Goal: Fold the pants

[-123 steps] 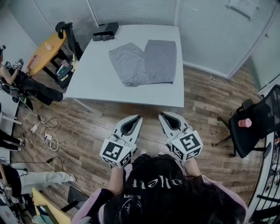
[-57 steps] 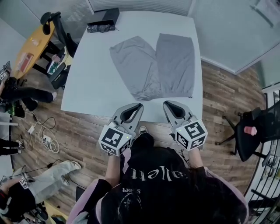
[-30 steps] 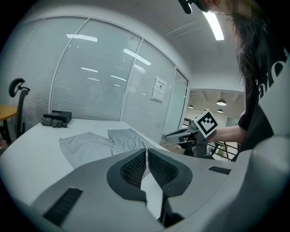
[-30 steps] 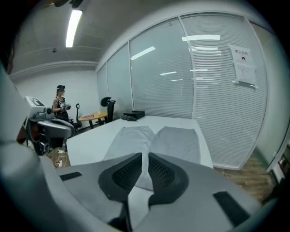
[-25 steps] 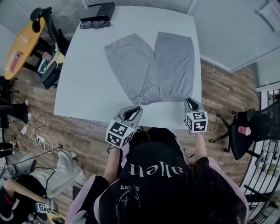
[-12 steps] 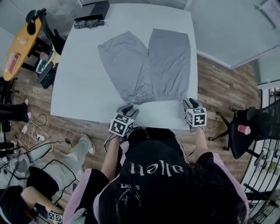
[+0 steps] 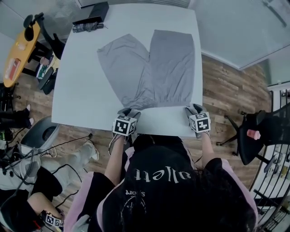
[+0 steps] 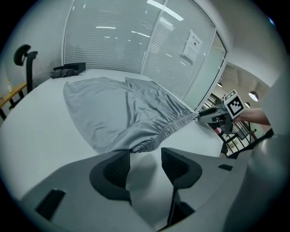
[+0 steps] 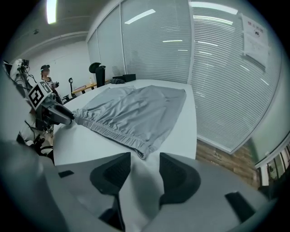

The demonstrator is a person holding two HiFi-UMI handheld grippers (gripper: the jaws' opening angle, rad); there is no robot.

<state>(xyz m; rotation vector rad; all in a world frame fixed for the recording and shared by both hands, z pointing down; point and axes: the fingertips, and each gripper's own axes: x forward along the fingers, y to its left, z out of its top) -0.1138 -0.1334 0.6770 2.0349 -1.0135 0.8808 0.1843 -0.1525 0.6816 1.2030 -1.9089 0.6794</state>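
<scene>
Two grippers are down at the near edge of the bench (image 7: 81, 90), one at each end of the waistband (image 7: 158, 100) of the grey pants (image 7: 154, 68). The pants lie flat and unfolded, with the waistband along the near edge and both legs reaching toward the far side. The left leg splays out to the left and the right leg runs straight.

The left gripper (image 8: 146, 158) has its jaws spread, and they have just been opening. Only bare bench shows between the pads, and the gathered left corner of the waistband sits just beyond the tips. The right gripper (image 9: 145, 163) stands the same way, its jaws just opened wide, with the right corner of the waistband just ahead of them and nothing pinched.

The fold itself has not begun, so I judge this to be the approach to the first grasp. The next move calls for sliding each gripper forward so that one pad goes under the fabric and one over it. Both should then close on their corners together, so the waistband lifts evenly.

No container holding anything shows on the bench. At its far left corner lie a dark boxy item (image 7: 93, 11) and a dark bundle (image 7: 86, 27), well apart from the pants. What they are or hold I cannot tell.
</scene>
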